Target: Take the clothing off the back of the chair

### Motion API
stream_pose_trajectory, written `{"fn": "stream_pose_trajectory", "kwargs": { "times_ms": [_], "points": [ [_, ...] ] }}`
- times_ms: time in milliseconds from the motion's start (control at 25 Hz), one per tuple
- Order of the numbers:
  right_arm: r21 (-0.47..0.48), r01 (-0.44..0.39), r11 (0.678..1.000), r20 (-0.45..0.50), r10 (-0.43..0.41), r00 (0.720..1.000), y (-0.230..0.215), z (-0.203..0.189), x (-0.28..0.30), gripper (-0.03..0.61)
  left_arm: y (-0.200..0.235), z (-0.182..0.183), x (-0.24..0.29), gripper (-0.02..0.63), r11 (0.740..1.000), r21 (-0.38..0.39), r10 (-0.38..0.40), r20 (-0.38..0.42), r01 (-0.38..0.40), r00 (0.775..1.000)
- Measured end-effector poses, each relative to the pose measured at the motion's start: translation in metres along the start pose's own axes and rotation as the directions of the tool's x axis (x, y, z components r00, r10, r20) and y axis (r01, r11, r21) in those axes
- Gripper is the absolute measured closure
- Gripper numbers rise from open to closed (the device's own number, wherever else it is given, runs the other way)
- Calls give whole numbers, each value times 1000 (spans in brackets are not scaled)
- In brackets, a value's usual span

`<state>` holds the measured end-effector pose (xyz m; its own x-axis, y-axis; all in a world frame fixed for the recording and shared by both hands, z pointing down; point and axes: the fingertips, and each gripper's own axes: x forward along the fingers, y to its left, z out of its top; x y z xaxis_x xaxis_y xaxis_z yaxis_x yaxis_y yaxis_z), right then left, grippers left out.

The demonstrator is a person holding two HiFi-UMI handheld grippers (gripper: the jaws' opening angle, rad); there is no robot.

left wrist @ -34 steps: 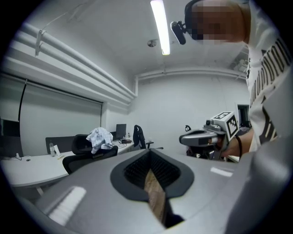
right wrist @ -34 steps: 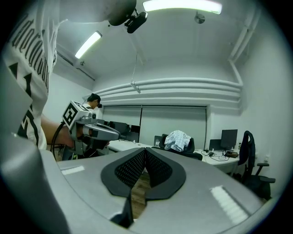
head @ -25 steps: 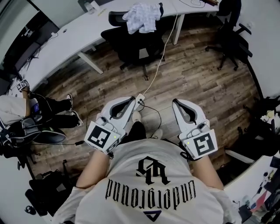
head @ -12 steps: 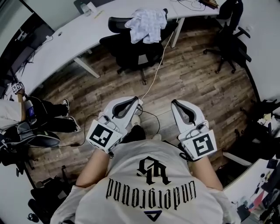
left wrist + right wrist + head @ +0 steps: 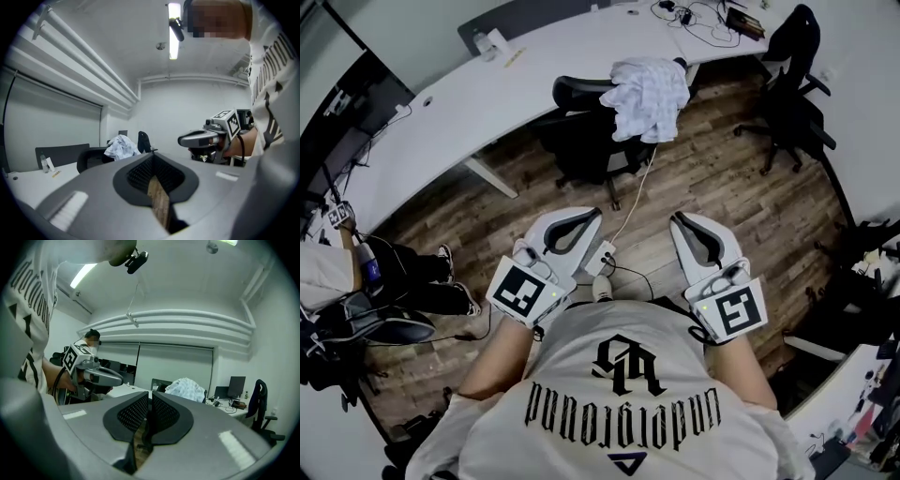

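Observation:
A crumpled white garment (image 5: 649, 97) hangs over the back of a black office chair (image 5: 586, 141) at the long white desk (image 5: 487, 94). It also shows in the left gripper view as the white garment (image 5: 121, 146) and in the right gripper view as the garment (image 5: 186, 387). My left gripper (image 5: 589, 215) and right gripper (image 5: 678, 220) are held level in front of my body, well short of the chair. Both are shut with nothing between the jaws.
A white cable and power strip (image 5: 603, 257) lie on the wood floor between me and the chair. A second black chair (image 5: 792, 84) stands at the right. A seated person (image 5: 366, 281) is at the left with bags on the floor.
The chair with the garment now sits lower and further right in the head view, nearer to me. Both grippers stayed shut in front of my body.

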<state>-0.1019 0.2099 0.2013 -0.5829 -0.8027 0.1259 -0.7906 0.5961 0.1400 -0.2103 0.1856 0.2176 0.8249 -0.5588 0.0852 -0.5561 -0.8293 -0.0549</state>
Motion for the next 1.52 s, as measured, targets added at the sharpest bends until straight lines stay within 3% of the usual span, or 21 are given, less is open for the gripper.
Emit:
{"fn": "stream_pose_trajectory", "kwargs": {
  "times_ms": [80, 280, 600, 800, 1080, 1200, 1520],
  "points": [
    [-1, 10, 1000, -4, -10, 1000, 6, 0, 10, 569, 11, -2, -2, 563, 1000, 15, -14, 4, 14, 1000],
    [2, 24, 1000, -28, -24, 999, 13, -4, 26, 569, 22, -8, 0, 563, 998, -43, -49, -29, 48, 998],
    [14, 45, 999, -14, -45, 999, -33, -4, 58, 569, 58, -4, 33, 563, 999, -30, -45, -25, 44, 999],
    [10, 11, 1000, -24, -10, 1000, -57, -9, 71, 568, 73, -4, 54, 561, 999, -32, -23, -44, 22, 999],
    [39, -40, 998, -59, 42, 997, -97, -15, 99, 505, 94, -4, 91, 556, 998, -48, -31, -54, 28, 998],
    [39, -84, 996, -63, 87, 994, -123, -18, 113, 438, 99, -3, 114, 504, 999, -51, -24, -68, 21, 997],
    [136, -176, 975, -85, 188, 978, -171, -36, 161, 247, 122, -38, 159, 255, 996, -93, -14, -142, 1, 990]
  ]
}}
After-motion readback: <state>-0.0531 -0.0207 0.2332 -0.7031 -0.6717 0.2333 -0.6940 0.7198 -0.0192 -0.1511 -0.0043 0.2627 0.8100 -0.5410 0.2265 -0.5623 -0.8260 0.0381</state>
